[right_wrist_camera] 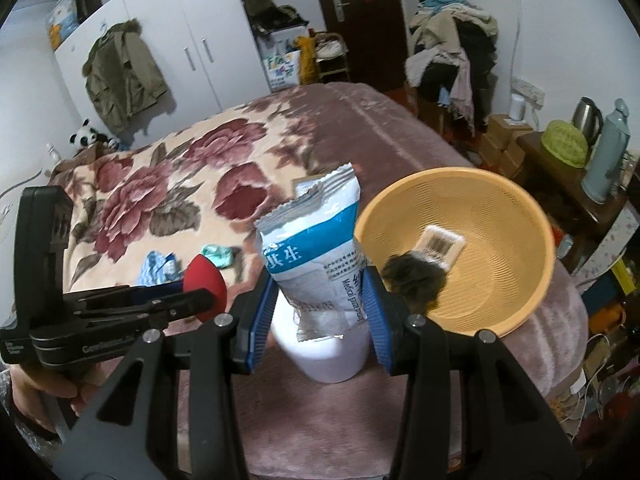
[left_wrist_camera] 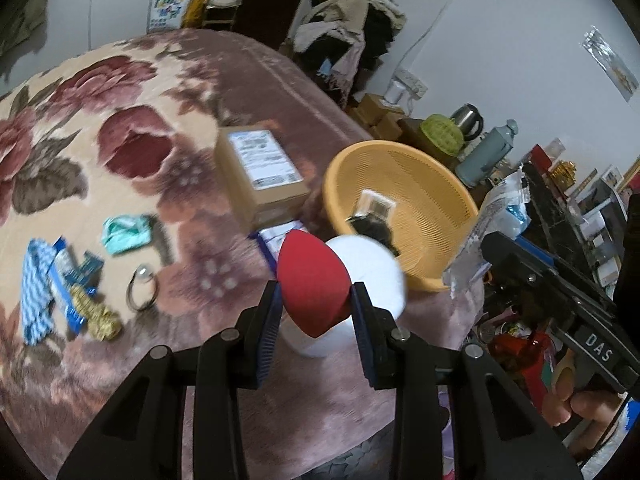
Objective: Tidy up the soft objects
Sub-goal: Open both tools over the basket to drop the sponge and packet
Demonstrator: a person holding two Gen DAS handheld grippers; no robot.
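- Left tongs clench a red sponge.
- Right tongs clench a white-blue packet; orange basket sits at two o'clock on the bed.

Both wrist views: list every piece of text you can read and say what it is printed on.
"DAS": on the black body of the right gripper, seen from the left wrist.
"Medical gauze": on the white and blue plastic packet that the right gripper holds; the rest of that line and the blue Chinese characters are unclear.
White shipping label on the brown cardboard box: too blurred.
Black left gripper lettering: unreadable.
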